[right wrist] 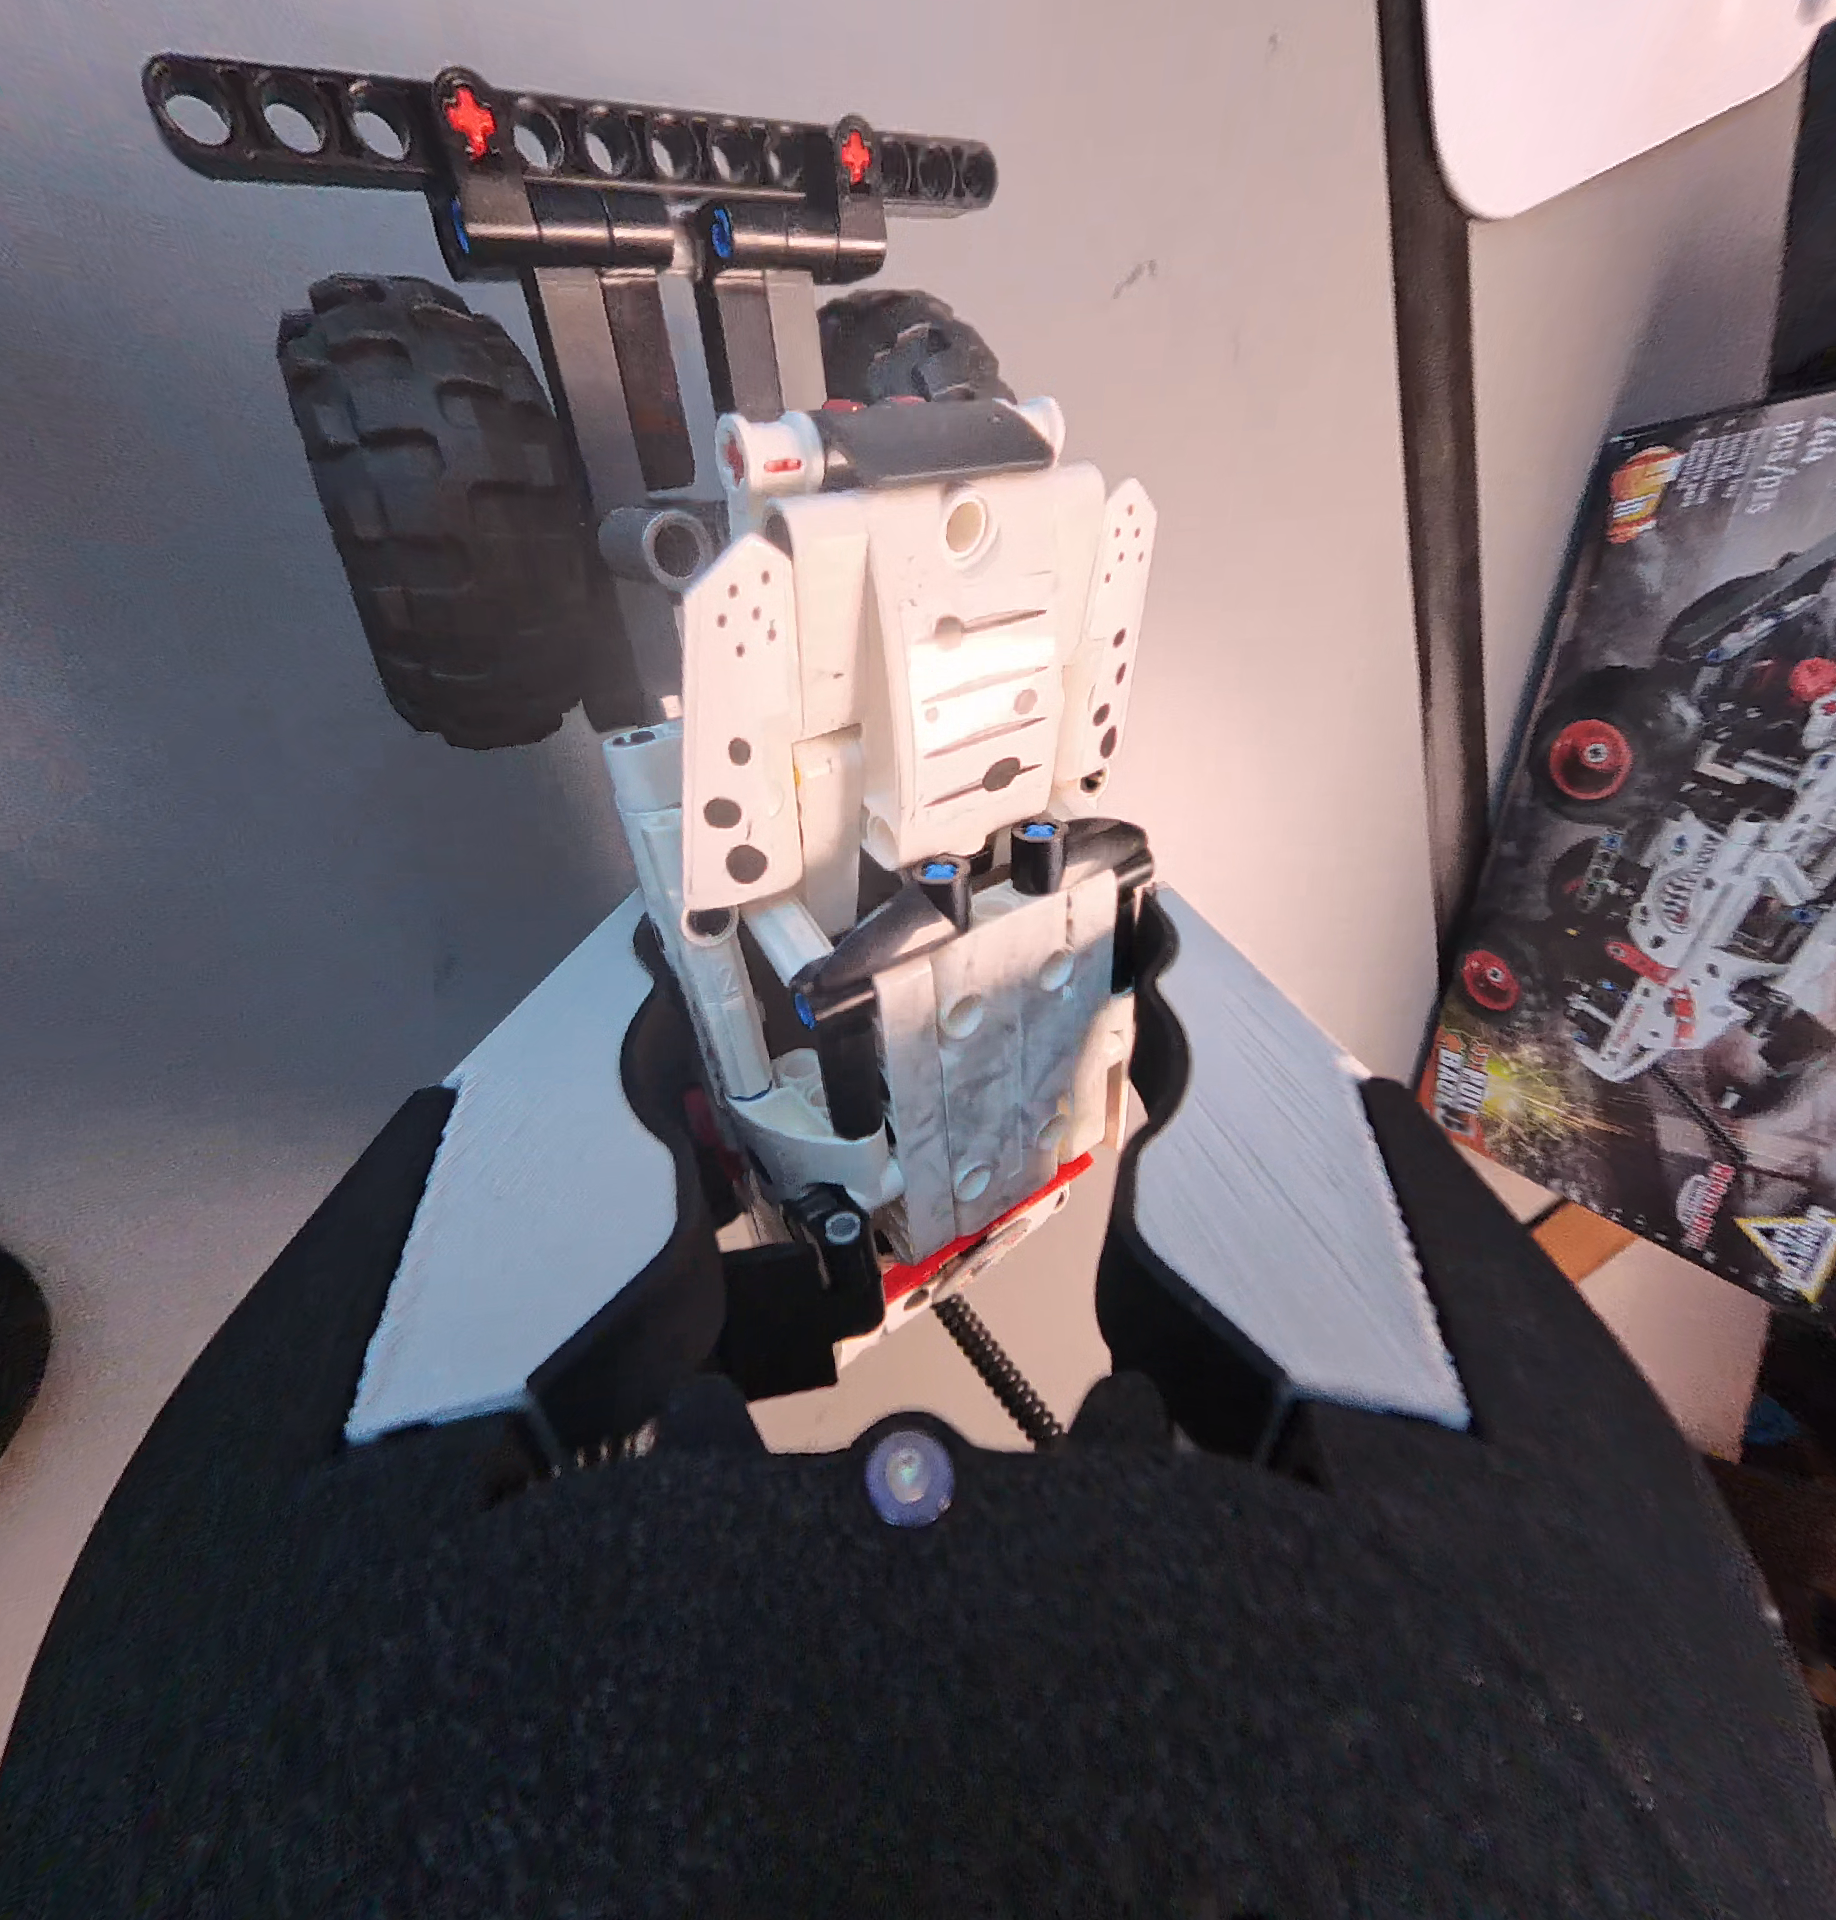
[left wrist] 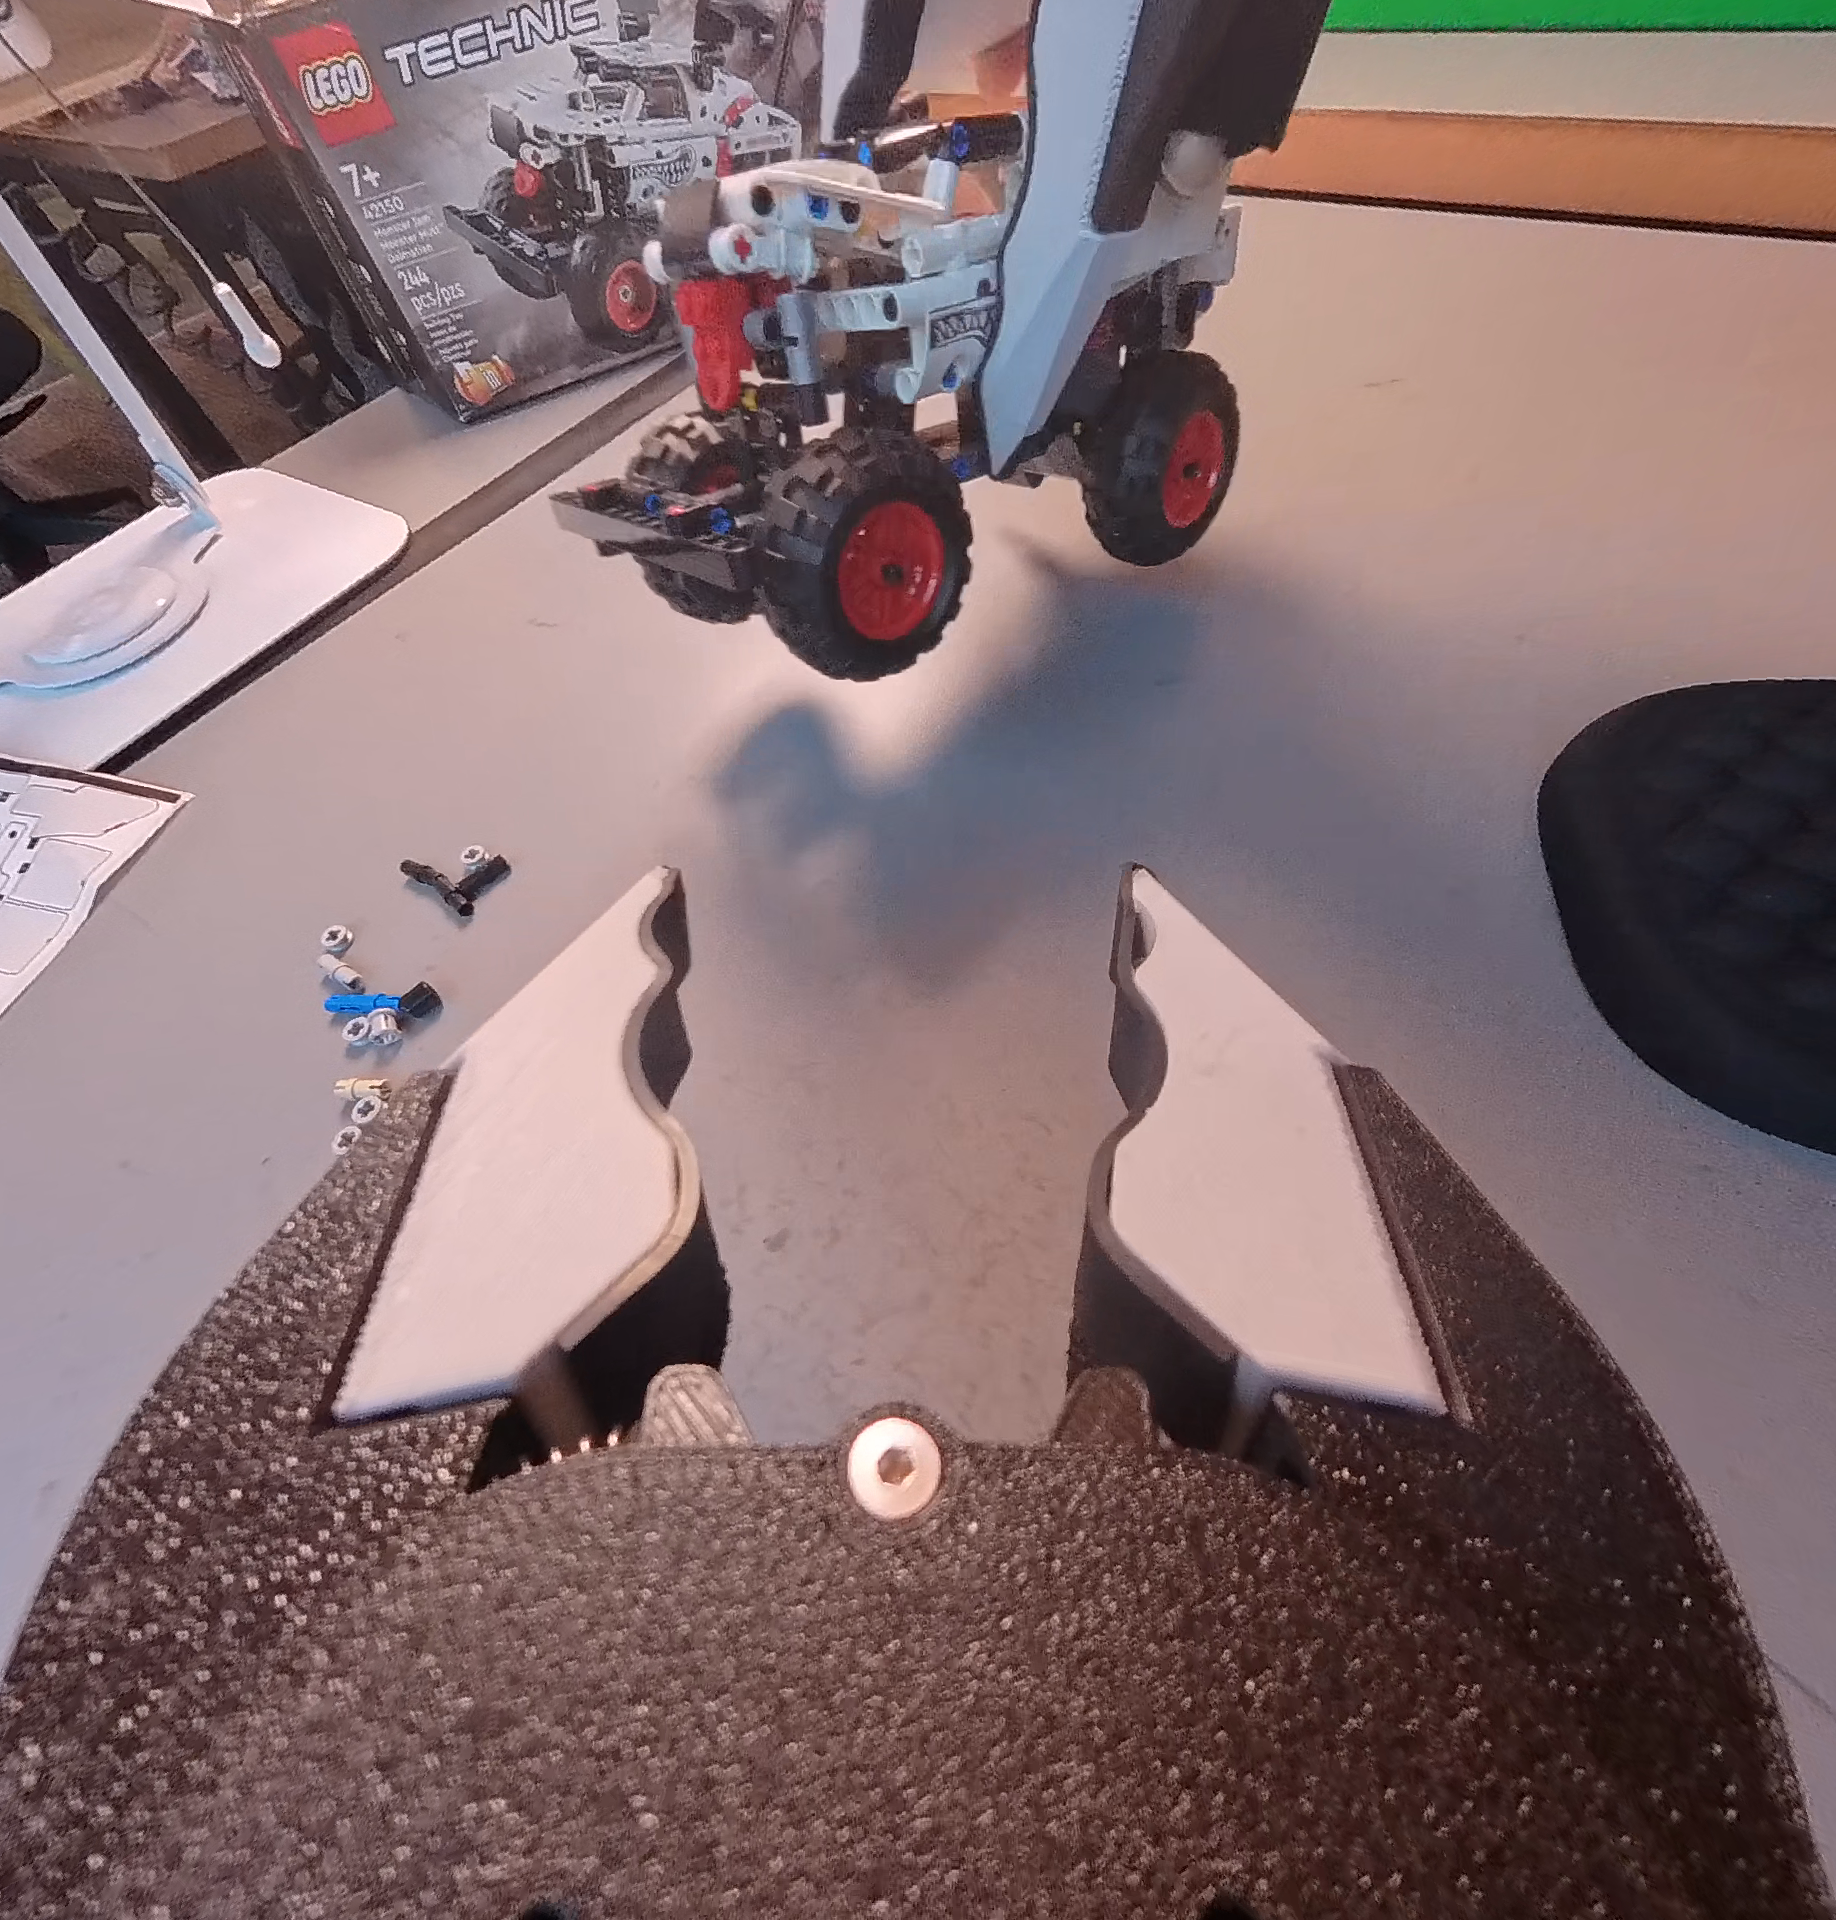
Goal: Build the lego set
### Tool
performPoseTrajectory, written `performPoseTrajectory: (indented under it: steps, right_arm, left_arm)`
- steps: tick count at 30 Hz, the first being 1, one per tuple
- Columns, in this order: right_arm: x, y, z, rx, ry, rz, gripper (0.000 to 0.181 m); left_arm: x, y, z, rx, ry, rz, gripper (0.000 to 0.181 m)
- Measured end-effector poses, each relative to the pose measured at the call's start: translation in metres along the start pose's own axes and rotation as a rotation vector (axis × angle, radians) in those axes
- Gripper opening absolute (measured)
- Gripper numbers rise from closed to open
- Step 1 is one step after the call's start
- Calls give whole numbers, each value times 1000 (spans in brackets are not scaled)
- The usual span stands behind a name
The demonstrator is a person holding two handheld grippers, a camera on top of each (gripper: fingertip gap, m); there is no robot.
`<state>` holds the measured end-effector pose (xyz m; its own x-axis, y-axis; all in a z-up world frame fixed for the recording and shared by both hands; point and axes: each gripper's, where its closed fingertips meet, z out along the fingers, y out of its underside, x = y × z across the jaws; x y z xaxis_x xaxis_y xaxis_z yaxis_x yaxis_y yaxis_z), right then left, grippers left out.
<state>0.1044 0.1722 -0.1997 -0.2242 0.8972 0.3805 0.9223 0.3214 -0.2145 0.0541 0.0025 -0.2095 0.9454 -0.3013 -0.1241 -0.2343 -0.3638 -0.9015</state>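
Right gripper [right wrist: 898,997] clamped on truck [right wrist: 893,810], held above desk [left wrist: 1309,644]. Left gripper [left wrist: 898,914] apart, empty, under truck. Loose pins [left wrist: 374,997] left of it. Advice: keep truck level, grip firm.

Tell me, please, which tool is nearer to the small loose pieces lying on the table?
Left. The left tool hovers open just right of the loose pieces, above the table. The right tool is farther off, holding the truck in the air.
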Motion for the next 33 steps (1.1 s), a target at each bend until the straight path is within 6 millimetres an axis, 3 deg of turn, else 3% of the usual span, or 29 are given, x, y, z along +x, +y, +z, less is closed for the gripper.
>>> performPoseTrajectory:
  steps: [5,8,11,14,18,21,24,28,30,33]
  right_arm:
    - [6,-14,15,-91,182,-73,86]
    - [-3,-18,24,-141,226,-182,89]
    - [-6,-23,20,-92,200,-165,96]
    - [-9,-29,-1,49,156,-90,105]
    - [-9,-45,-52,420,219,163,98]
    - [-25,-33,-79,649,292,370,91]
    - [-62,-7,-74,696,300,559,88]
    - [-117,12,-72,719,311,746,90]
    - [-125,19,-75,740,384,793,90]
    - [-120,26,-74,720,427,828,92]
  left_arm:
    - [-1,0,-1,6,-7,-3,79]
    - [-3,-1,-2,15,-5,-21,80]
    - [-3,-1,-2,15,-3,-22,80]
    - [-2,-1,-3,15,-3,-16,79]
    - [-3,-1,-2,13,-5,-21,79]
    - [-3,0,-2,10,-9,-20,79]
    - [-3,2,0,-4,-15,-11,79]
    - [-4,3,1,-13,-39,-1,81]
    - [-5,3,1,-14,-47,-18,83]
    - [-7,6,2,-33,-44,-51,85]
